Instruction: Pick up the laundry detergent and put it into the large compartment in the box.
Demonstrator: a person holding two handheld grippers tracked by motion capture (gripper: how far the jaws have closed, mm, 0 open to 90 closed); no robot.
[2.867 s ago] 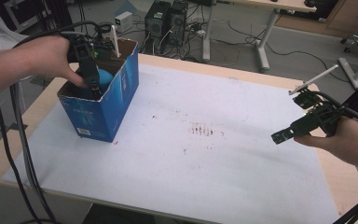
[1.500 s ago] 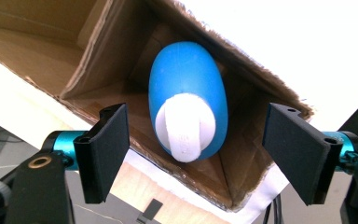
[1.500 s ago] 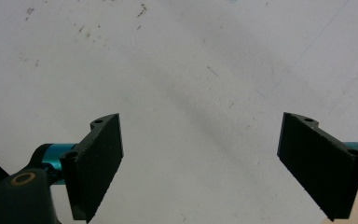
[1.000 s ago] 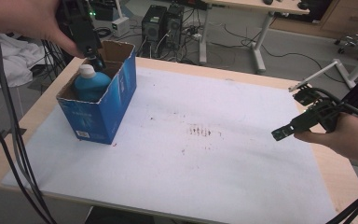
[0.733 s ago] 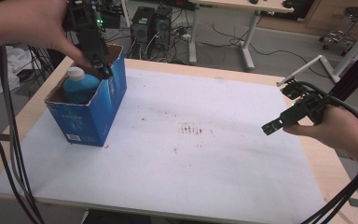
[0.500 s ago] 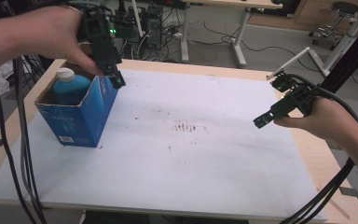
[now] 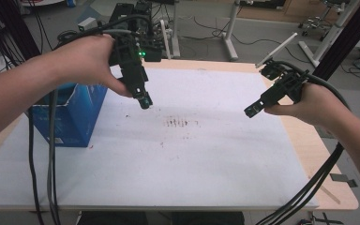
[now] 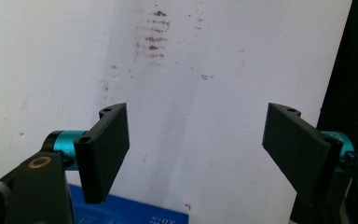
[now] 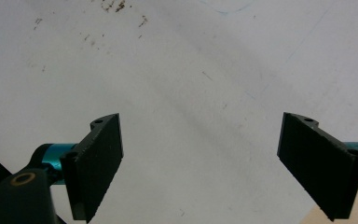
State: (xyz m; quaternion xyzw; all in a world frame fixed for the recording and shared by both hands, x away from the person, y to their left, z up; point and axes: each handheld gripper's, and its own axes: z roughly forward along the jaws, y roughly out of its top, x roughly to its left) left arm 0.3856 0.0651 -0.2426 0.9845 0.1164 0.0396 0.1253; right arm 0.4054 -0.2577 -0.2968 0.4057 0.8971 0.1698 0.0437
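- White printing is seen on the blue box (image 8: 135, 215) at the bottom edge of the left gripper view, but it is too small and blurred to be read; no brand can be made out on the box (image 7: 72, 115) in the high view.
- A green light is lit on the body of the left gripper (image 7: 145, 100).
- The box is set on the white sheet (image 7: 168, 159) near the left edge of the table (image 7: 342, 201); its top is hidden by the person's left forearm.
- The left gripper is held just right of the box, above the sheet and tilted down; its jaws are spread wide and nothing is between them, as the left gripper view (image 8: 196, 149) shows.
- The right gripper (image 7: 252, 109) is held well apart from the box, toward the right side of the sheet; its jaws are likewise wide apart and empty (image 9: 214, 158).
- A patch of brown stains (image 7: 180, 123) is seen on the sheet between the two grippers.
- Compared with half a second earlier, the left gripper is found lower and farther right of the box, and the bottle inside the box is now covered by the forearm.
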